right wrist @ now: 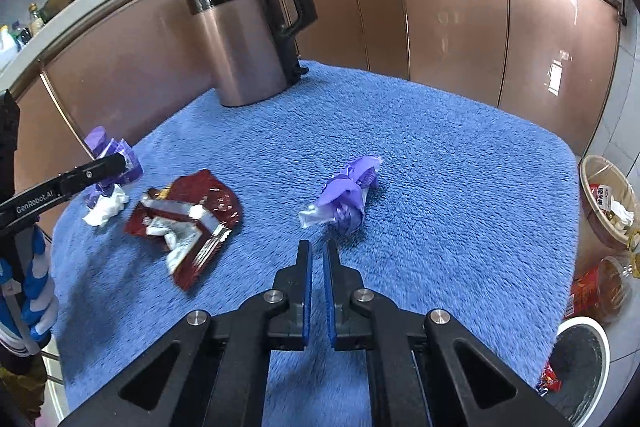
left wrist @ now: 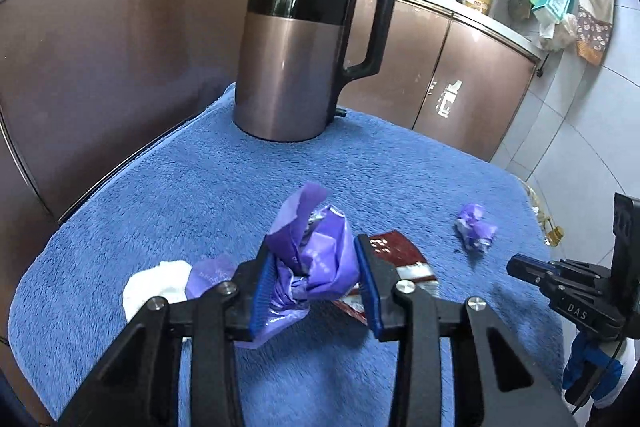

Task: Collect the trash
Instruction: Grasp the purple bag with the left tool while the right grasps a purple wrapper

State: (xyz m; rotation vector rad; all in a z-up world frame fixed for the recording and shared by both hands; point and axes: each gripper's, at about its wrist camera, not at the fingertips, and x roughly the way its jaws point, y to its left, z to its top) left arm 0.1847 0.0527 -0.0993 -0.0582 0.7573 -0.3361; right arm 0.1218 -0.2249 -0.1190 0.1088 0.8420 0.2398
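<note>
My left gripper [left wrist: 314, 247] is shut on a crumpled purple wrapper [left wrist: 316, 259], held slightly above the blue towel [left wrist: 200, 187]. Behind it lies a red foil wrapper [left wrist: 404, 259], and a white tissue [left wrist: 156, 287] with a purple scrap [left wrist: 212, 275] sits at its left. In the right wrist view my right gripper [right wrist: 317, 247] is shut with nothing in it. Its tips are just short of a small purple wad [right wrist: 348, 195] on the towel [right wrist: 440, 187]. That view also shows the left gripper [right wrist: 120, 161], the red wrapper [right wrist: 188, 219] and the tissue [right wrist: 106, 207].
A bronze and black kettle [left wrist: 296, 55] stands at the towel's far edge [right wrist: 248, 39]. Brown cabinet doors [right wrist: 452, 19] run behind. Off the towel's right edge sit a tan bin holding trash [right wrist: 608, 199], a jar [right wrist: 600, 291] and a white-rimmed bin [right wrist: 580, 359].
</note>
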